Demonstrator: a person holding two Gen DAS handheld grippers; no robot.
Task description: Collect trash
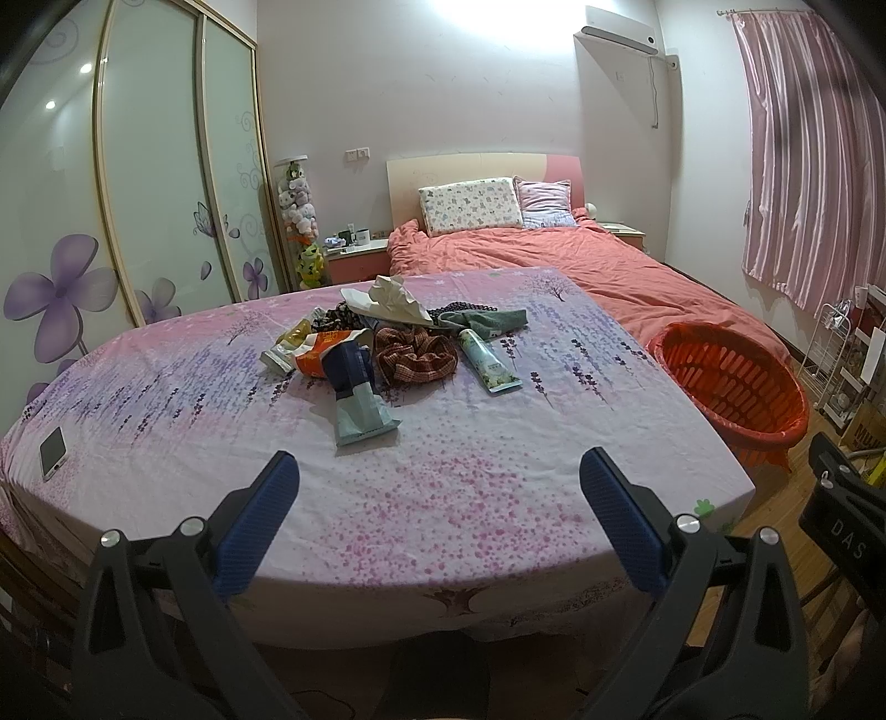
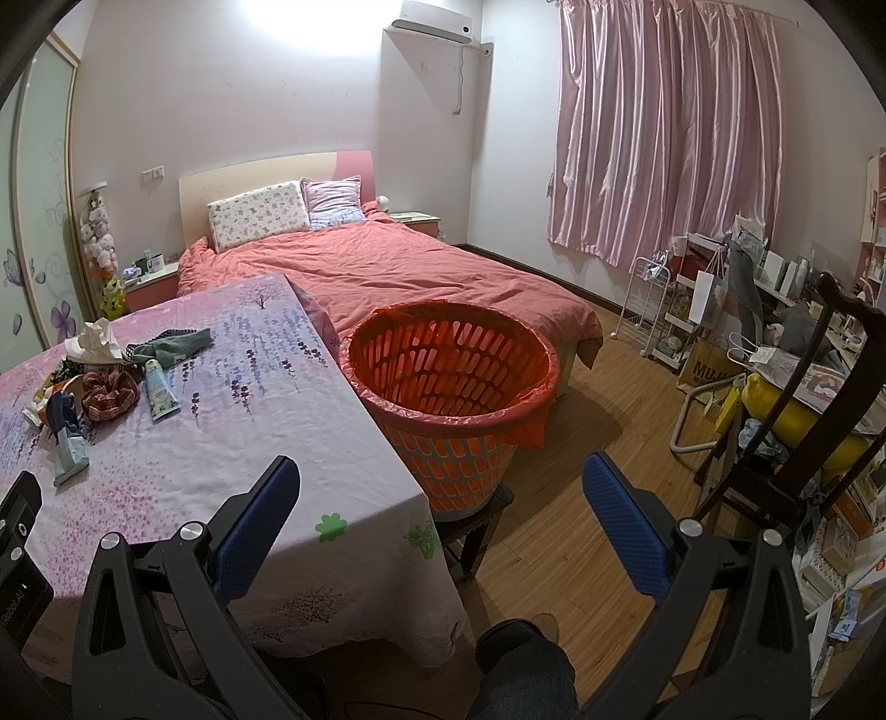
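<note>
Bedroom surroundings are seen in both views: a table (image 1: 470,498) draped in a pink and lilac flowered cloth stands at the foot of a bed (image 1: 581,266) made up with a coral cover. Two pillows are propped at the headboard. Sliding wardrobe doors (image 1: 155,166) painted with purple flowers are seen to the left, a pink striped curtain (image 2: 664,127) to the right, and an air conditioner (image 2: 432,25) high on the wall. Wooden flooring is shown past the table's right edge.

An orange slatted basket (image 2: 448,382), lined with a red bag, is set on a dark stool just beside the table's right edge. A white wire rack and a cluttered chair are placed further right, well apart from the table.

Trash is gathered in one heap at mid-table: a crumpled white tissue (image 1: 390,296), an orange snack wrapper (image 1: 324,354), a blue pouch (image 1: 357,396), a green tube (image 1: 487,360), a brown checked scrunchie (image 1: 415,360) and a grey-green cloth (image 1: 487,321). One phone (image 1: 53,451) is laid apart near the left edge.

Two grippers are held above the table's near edge. The left gripper (image 1: 437,498) is spread wide and nothing is held; the right gripper (image 2: 440,498) is likewise spread wide and empty, with the basket seen between its fingers.
</note>
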